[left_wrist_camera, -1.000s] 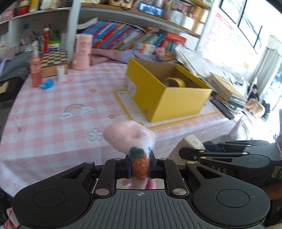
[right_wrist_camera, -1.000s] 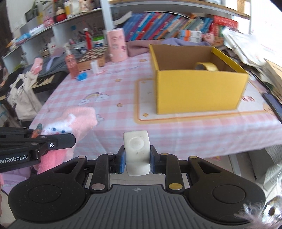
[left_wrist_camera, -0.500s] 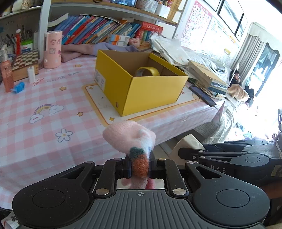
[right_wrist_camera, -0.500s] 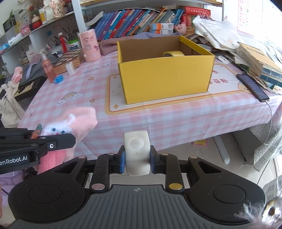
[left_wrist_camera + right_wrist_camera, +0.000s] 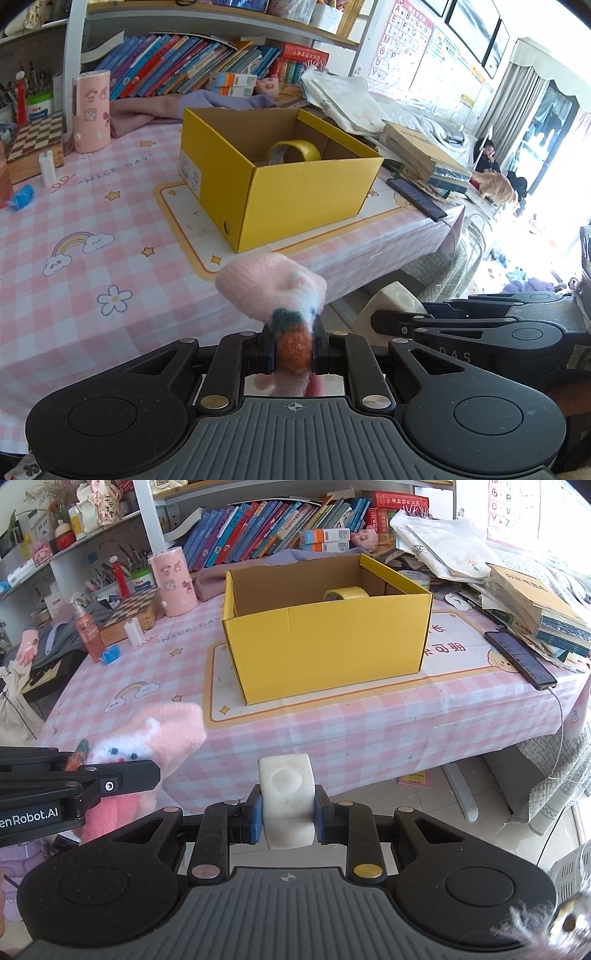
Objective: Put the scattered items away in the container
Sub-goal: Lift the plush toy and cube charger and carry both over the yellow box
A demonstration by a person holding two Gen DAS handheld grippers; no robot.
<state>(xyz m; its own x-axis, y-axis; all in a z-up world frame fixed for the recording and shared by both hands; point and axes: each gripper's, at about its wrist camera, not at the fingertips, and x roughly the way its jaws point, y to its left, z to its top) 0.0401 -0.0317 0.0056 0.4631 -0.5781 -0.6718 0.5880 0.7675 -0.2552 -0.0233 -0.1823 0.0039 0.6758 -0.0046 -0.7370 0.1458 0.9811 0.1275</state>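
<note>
My left gripper is shut on a fluffy pink sock with an orange and green carrot patch; the sock also shows in the right wrist view. My right gripper is shut on a white rounded block, which also shows in the left wrist view. Both grippers hang side by side off the table's near edge. The open yellow cardboard box stands on a mat on the pink checked table, ahead of both grippers. A yellow tape roll lies inside it.
A pink cylinder, a chessboard, a small white bottle and a blue item sit at the table's far left. A phone and stacked books lie right of the box. Bookshelves stand behind.
Both grippers have pulled back and swung right, keeping their loads. The box now sits more central in both views and the table's near edge is further off.
</note>
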